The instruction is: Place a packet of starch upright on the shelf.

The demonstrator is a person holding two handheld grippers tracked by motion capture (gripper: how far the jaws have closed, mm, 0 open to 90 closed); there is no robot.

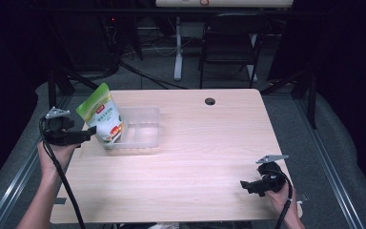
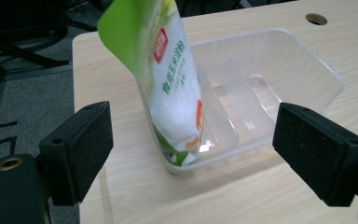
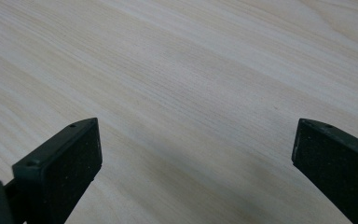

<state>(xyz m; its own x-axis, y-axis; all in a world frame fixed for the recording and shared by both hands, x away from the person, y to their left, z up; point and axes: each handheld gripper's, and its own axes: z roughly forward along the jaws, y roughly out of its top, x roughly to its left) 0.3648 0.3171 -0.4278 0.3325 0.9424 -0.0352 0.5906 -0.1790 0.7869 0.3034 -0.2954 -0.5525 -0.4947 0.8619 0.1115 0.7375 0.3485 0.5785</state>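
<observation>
The left gripper view reveals dividers inside the clear tray point(image 2: 307, 60), where the pouch point(image 2: 168, 84) stands tilted, top toward the table's left edge, beyond the left gripper's point(image 2: 191, 149) wide, empty jaws.

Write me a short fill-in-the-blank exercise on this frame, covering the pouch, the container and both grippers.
1. The green and white pouch stands tilted in the end compartment of the clear plastic ____.
2. The left gripper has its jaws ____, with neither pad touching the pouch.
3. The right gripper is open over bare ____.
4. Seen from the high view, the container sits on the ____ half of the table.

Missing words: container; open; tabletop; left
</observation>
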